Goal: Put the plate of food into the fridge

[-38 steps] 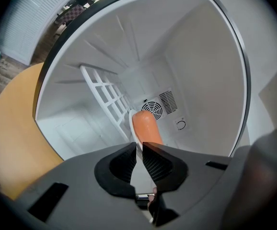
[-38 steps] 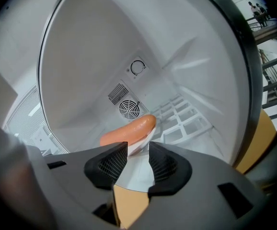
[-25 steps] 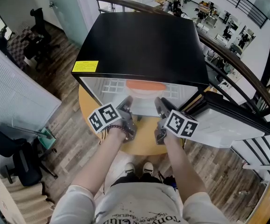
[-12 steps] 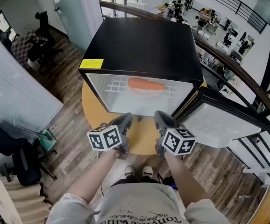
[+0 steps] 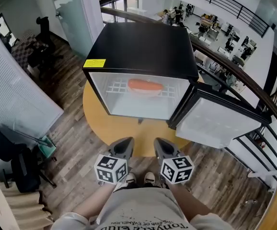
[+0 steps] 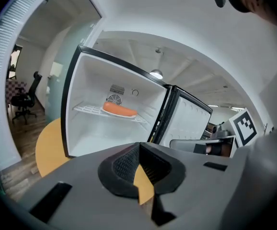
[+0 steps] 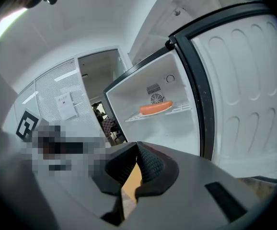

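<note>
plate of food (image 5: 145, 87) sits in fridge (image 5: 143, 42), well beyond closed left gripper (image 5: 124, 145) and closed right gripper (image 5: 161, 144).

Bright, even light with soft shadows. All views bend fisheye-style; both gripper views darken at the rims, their near foreground blurred.

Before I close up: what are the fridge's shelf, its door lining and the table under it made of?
Shelf: white coated wire, by its open grid.
Door lining: probably white moulded plastic, smooth with pressed ribs.
Table: matte yellow-orange top, perhaps laminate or painted wood; no grain shows.
</note>
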Motion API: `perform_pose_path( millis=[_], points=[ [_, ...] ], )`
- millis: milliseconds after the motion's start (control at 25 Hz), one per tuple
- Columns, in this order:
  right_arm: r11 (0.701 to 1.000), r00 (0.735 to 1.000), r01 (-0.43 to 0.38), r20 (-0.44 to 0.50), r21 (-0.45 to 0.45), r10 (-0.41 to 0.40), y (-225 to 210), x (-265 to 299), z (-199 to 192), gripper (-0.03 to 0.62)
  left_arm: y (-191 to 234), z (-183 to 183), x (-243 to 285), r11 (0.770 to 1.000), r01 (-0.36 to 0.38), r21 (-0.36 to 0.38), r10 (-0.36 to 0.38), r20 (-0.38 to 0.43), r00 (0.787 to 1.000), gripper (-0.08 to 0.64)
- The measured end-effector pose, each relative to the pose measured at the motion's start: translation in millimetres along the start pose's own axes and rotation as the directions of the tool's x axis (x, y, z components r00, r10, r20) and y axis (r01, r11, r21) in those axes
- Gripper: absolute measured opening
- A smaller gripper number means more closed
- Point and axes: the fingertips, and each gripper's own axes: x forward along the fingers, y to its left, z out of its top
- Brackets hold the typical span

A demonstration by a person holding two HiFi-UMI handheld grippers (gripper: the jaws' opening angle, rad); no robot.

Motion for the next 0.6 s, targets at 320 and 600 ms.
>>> perform_pose_path(
  millis=[320, 600],
  points=[
    [0.998, 0.998, 0.031, -0.049, 0.053, -0.028, 15, -25, -50, 0.028, -9, -53, -24, 0.995, -0.072, -0.066, 0.071, -0.031, 0.997, 0.025],
    [0.999, 0.998, 0.029, -0.065, 0.022, -0.027, 16, -24, -56, 0.026, -21, -60, -25, 0.997, -0.059, -0.046, 0.057, -0.042, 0.997, 0.025]
  ],
)
